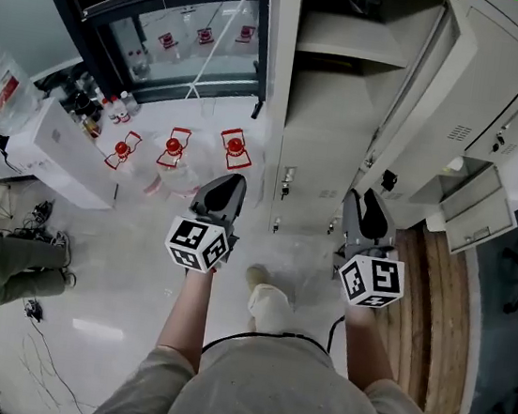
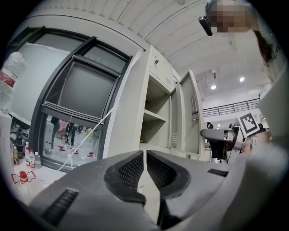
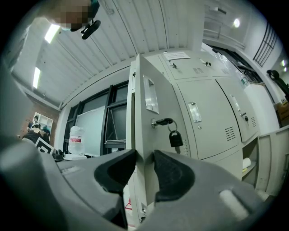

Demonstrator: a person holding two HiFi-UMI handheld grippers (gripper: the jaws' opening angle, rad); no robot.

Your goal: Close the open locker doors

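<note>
Lockers are standing in a beige row before the person, who is carrying two grippers level at chest height. The right gripper is clamping the free edge of one open locker door, with one pad on each face and the jaws about half apart around the sheet metal. One key is sitting in that door's lock, with one dark fob hanging from it. Two tall doors to its right are standing shut. The left gripper is holding nothing, its jaws drawn together to a thin slit, and it is pointing at the open compartment with its one shelf. Three red-topped clear containers are sitting on the floor to the left
</note>
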